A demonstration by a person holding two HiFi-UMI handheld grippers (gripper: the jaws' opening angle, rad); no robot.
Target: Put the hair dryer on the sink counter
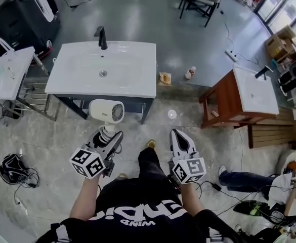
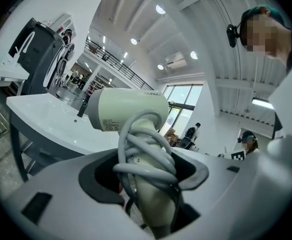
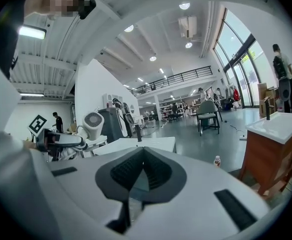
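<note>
The hair dryer (image 1: 107,110) hangs in the air just in front of the white sink tabletop (image 1: 132,85), not yet over it. Its barrel is level and its handle points back into the left gripper (image 1: 110,135). The fingers clamp the handle over the cord (image 2: 146,154) wound round it, which probably keeps the cord from trailing. The right gripper (image 1: 178,132) sits alongside, fingers closed on nothing, likely just kept clear. The handle's lower end is buried between the fingers, and the plug cannot be made out.
</note>
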